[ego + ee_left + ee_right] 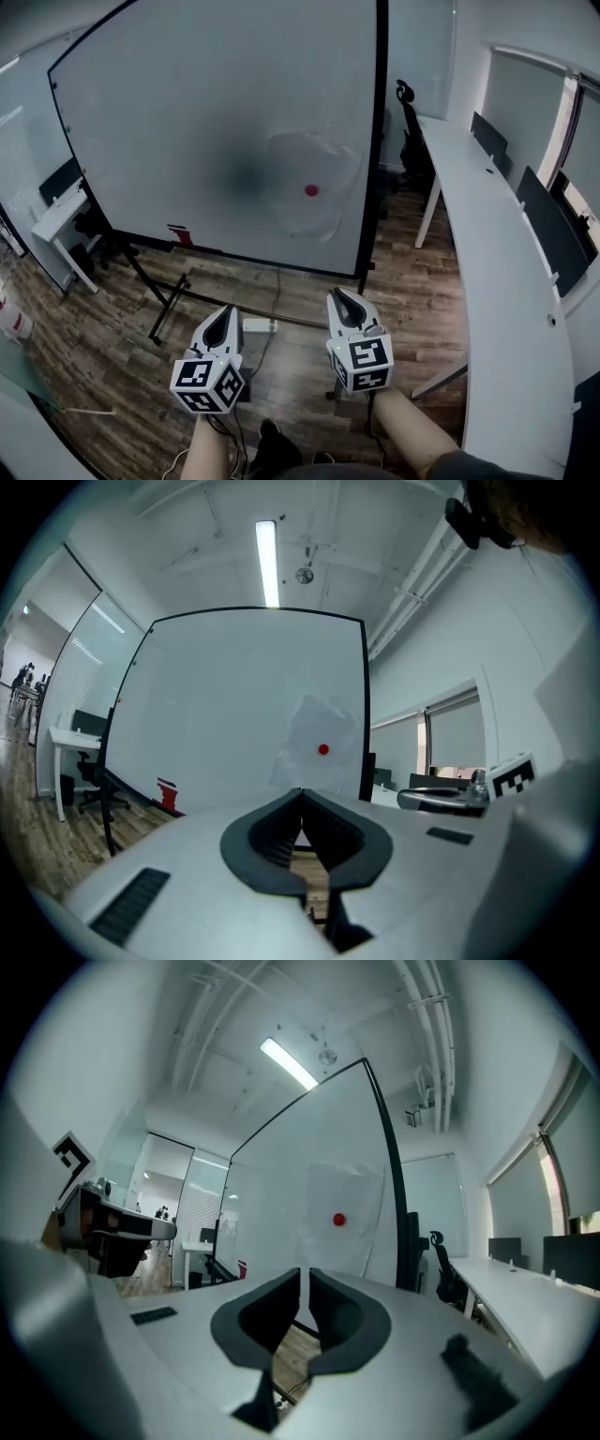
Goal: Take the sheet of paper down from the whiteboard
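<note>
Head view: the sheet of paper (305, 183) hangs low right on the whiteboard (187, 122) under a red magnet (311, 190), well ahead; I'd approach squarely and open up first. In its own view the left gripper (300, 797) is pinched together, empty. The right gripper (305, 1277) looks the same in its view. The paper's edges are too faint to trace.

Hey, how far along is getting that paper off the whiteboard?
Done: nothing; the sheet of paper hangs on the whiteboard under a red dot. In hand: nothing; left gripper and right gripper are empty, jaws shut, short of the board. Left: reach it, free the sheet, take it down.
</note>
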### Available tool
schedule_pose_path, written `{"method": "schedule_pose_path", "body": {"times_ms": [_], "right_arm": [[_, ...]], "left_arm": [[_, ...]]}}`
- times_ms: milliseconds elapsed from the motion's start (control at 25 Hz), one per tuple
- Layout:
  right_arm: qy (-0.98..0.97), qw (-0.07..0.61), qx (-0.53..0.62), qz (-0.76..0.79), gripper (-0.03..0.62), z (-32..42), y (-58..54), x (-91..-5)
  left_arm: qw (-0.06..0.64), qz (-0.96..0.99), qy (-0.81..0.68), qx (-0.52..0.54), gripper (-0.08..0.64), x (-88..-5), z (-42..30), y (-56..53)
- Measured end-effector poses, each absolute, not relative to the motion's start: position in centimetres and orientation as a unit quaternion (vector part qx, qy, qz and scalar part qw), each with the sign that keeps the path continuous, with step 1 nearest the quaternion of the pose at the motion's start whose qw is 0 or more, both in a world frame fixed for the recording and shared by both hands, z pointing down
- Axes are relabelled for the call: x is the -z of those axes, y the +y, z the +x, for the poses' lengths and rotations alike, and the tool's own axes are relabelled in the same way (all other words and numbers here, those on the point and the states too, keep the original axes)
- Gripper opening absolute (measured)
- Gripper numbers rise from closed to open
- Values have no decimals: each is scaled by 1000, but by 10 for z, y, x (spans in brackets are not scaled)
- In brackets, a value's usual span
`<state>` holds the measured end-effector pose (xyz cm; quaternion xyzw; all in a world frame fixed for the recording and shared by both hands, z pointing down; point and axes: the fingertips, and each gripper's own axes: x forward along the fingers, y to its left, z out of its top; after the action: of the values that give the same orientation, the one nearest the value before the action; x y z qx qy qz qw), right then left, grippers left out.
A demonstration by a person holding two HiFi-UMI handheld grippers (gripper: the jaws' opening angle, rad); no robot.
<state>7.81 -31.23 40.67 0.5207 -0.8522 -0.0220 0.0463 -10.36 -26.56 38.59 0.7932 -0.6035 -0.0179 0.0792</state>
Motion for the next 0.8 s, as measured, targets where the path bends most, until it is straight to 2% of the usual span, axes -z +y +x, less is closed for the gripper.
{"method": "schedule_pose_path", "body": {"times_ms": [680, 760, 800], "right_arm": [[-799, 48, 63, 596, 28, 39, -443, -370], [-792, 47, 62, 605, 47, 36, -458, -366], [-789, 48, 63, 609, 76, 33, -466, -364]], "left_arm": [[64, 858, -510, 19, 14, -372, -125, -426], [62, 864, -500, 18, 14, -369, -128, -442], [61, 867, -494, 17, 14, -368, -130, -450]]}}
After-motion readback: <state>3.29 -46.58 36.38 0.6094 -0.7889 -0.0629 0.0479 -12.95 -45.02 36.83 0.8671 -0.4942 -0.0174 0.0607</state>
